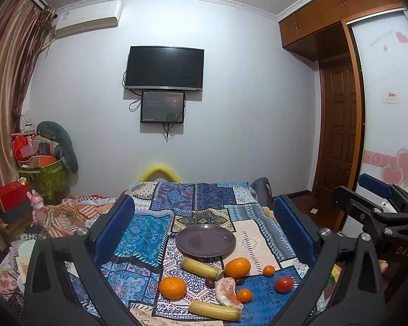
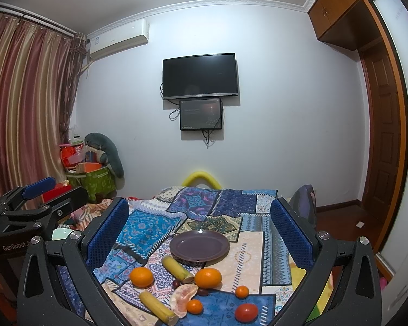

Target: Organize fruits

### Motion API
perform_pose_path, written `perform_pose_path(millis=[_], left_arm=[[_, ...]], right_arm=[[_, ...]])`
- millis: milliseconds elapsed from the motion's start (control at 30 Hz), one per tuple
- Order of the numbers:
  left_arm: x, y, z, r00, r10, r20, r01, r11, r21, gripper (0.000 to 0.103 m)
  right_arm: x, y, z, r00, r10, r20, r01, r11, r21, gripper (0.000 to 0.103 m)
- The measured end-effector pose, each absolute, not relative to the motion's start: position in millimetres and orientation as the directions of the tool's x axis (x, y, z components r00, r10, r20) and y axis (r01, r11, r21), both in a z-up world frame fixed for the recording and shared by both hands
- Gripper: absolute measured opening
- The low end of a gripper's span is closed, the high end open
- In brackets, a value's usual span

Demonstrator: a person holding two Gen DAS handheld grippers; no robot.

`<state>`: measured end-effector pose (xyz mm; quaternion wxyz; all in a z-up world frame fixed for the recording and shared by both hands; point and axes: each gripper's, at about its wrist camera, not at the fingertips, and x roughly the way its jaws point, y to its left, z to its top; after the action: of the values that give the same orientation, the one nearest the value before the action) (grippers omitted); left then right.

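Observation:
A purple plate [image 1: 205, 240] [image 2: 199, 245] sits bare on the patchwork cloth [image 1: 206, 206]. Nearer me lie two banana pieces [image 1: 202, 268] [image 1: 215, 310], two oranges [image 1: 238, 267] [image 1: 173, 287], small tangerines [image 1: 269, 270], a red tomato [image 1: 284, 284] [image 2: 246, 312], a peeled pomelo wedge [image 1: 226, 292] [image 2: 182, 298] and dark red dates [image 1: 210, 282]. My left gripper [image 1: 204, 231] is open and empty, above the fruit. My right gripper [image 2: 200, 233] is open and empty too. Each gripper shows at the edge of the other's view, the right one in the left wrist view [image 1: 378, 203].
A wall with a TV [image 1: 164, 68] and a small screen stands behind the table. A yellow foam tube [image 1: 159, 172] shows at the far edge. Boxes and a green bin [image 1: 45, 174] crowd the left corner. A wooden door [image 1: 337, 135] is at right.

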<state>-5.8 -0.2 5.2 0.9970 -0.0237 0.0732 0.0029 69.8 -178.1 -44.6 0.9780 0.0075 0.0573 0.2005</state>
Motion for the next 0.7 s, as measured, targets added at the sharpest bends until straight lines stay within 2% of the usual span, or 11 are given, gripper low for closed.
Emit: perform_pose_path(millis=[533, 700], left_arm=[[0, -3, 6, 0.991, 0.01, -0.137, -0.017, 0.999, -0.05, 0.103], [9, 0, 0, 0.983, 0.019, -0.184, -0.026, 0.999, -0.035, 0.103]], right_arm=[[74, -178, -45, 0.91, 0.394, -0.127, -0.393, 0.919, 0.036, 0.103], [82, -179, -50, 0.906, 0.395, -0.155, -0.392, 0.919, 0.047, 0.103]])
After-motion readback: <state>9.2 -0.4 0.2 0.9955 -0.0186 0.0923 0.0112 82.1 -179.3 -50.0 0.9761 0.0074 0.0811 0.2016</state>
